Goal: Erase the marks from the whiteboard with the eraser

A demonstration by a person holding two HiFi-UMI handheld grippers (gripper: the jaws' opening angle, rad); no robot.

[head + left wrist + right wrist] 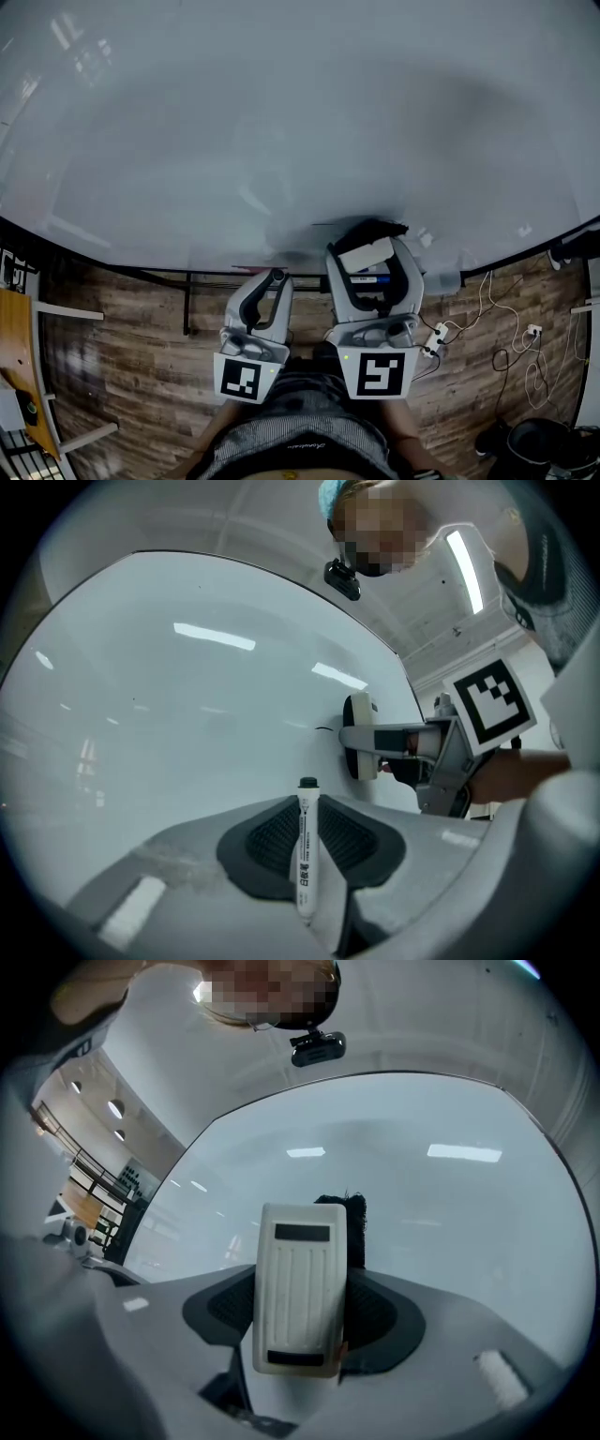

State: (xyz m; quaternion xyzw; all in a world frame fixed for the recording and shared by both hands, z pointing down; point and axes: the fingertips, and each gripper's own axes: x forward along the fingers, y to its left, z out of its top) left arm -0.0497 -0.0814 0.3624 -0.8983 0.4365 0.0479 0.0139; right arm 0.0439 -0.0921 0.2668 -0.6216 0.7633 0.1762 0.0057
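Two pairs of jaws are both occupied. The left gripper (307, 808) is clamped on a marker (305, 855) that stands upright between its pads, dark end pointing toward the board. The right gripper (302, 1302) is squeezed onto the eraser (298, 1279) by its long sides, with the white ribbed back toward the camera and the black felt turned to the whiteboard (450, 1222).

From the left gripper view the felt seems to sit against the board, or just off it; I cannot tell which. It is low on the board, near the bottom edge. One short dark mark (324, 728) lies just to the left of the eraser, and the rest of the board shows only glare from the lights.

That mark is thin, so my guess is that a pass in the wrong direction would miss it. If the eraser is pushed hard while tilted, it could twist in the jaws, and the plastic edge would then rub the board instead of the felt. The marker hangs near the board on the left, so a careless swing could knock the two grippers together
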